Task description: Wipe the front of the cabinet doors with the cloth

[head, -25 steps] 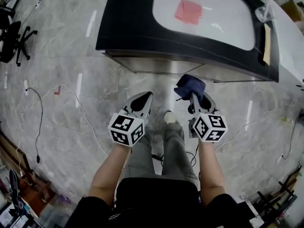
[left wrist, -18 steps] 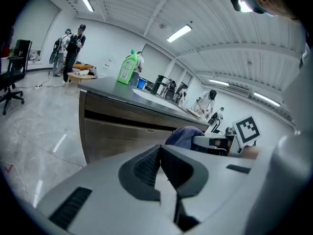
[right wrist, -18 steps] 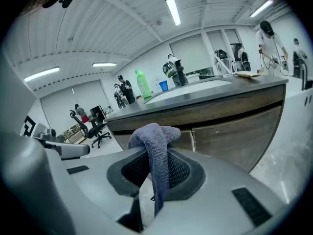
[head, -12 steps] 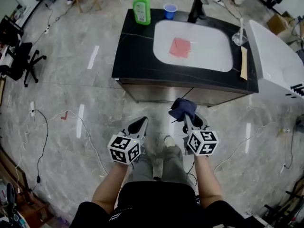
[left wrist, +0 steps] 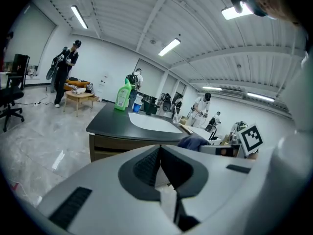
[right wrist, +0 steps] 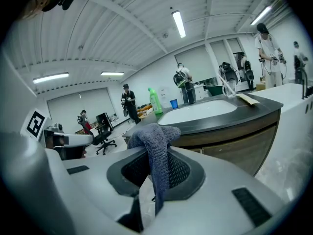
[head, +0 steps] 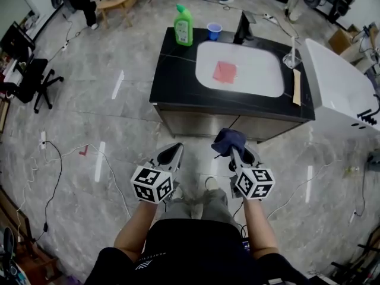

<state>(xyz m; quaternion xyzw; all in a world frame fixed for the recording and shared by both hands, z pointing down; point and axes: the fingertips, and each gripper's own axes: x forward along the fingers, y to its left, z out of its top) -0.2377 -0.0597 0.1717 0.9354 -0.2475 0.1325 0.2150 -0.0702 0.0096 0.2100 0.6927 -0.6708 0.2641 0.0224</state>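
The right gripper (head: 233, 151) is closed on the cloth (head: 229, 139): in the right gripper view the jaws of the right gripper (right wrist: 155, 156) pinch a dark blue-grey cloth (right wrist: 155, 142), which bunches above the jaw tips and hangs in a narrow strip down between them. The left gripper (head: 176, 150) is closed and empty; in the left gripper view the jaws of the left gripper (left wrist: 160, 149) meet at their tips with nothing between them. Both grippers are held side by side over the grey floor (head: 89, 117), in front of the cabinet (head: 202, 121) and pointing toward it. The cloth is near the cabinet doors (right wrist: 236, 140) but clear of them; no contact with the door fronts shows in any view. The cabinet carries a black countertop (head: 172, 79) with a white basin (head: 255, 70) set into it. A pink square (head: 225, 72) lies flat in the basin. A green bottle (head: 183, 25) and a blue cup (head: 214, 31) stand upright at the far edge of the countertop, near each other, with a dark faucet (head: 242, 25) just beside the cup. A white tub-like unit (head: 338, 91) stands to the right of the cabinet. Cables (head: 56, 159) run across the floor to the left.
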